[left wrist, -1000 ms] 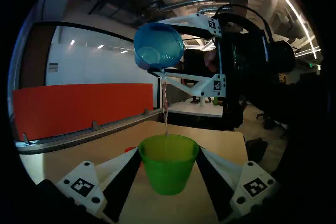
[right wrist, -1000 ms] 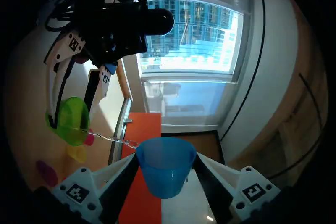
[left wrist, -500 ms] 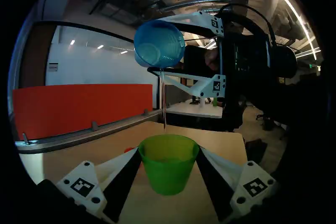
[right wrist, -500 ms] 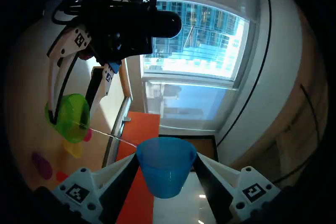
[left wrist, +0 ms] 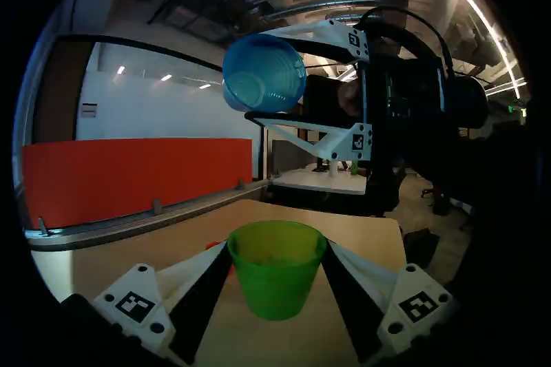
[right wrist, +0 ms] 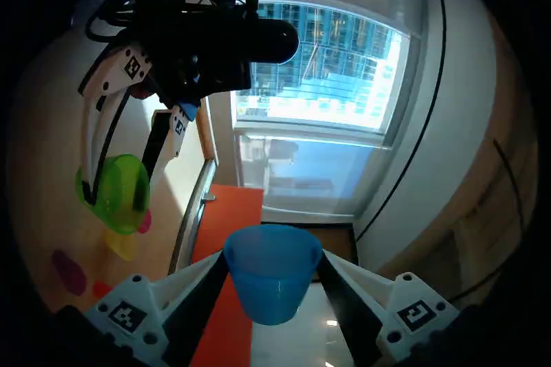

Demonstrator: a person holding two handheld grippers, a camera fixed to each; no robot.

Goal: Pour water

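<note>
In the left gripper view, my left gripper [left wrist: 275,277] is shut on an upright green cup [left wrist: 276,267] held just above the wooden table [left wrist: 344,226]. Above it hangs a blue cup [left wrist: 264,82] tipped on its side, mouth facing me, held by my right gripper [left wrist: 265,74]. No stream runs between them. In the right gripper view, the right gripper [right wrist: 273,284] is shut on the blue cup [right wrist: 273,272]. At the left of that view the green cup [right wrist: 116,193] sits between the left gripper's white fingers [right wrist: 96,119].
An orange partition [left wrist: 131,174] with a metal rail borders the table's far edge. Small flat coloured pieces, yellow [right wrist: 122,244], pink [right wrist: 67,272] and red [right wrist: 100,288], lie on the table [right wrist: 41,181]. A bright window [right wrist: 317,85] faces the right gripper's camera. A desk [left wrist: 320,177] stands beyond.
The thin stream from the blue cup into the green cup has stopped. The blue cup has shifted slightly up and right in the left gripper view.
</note>
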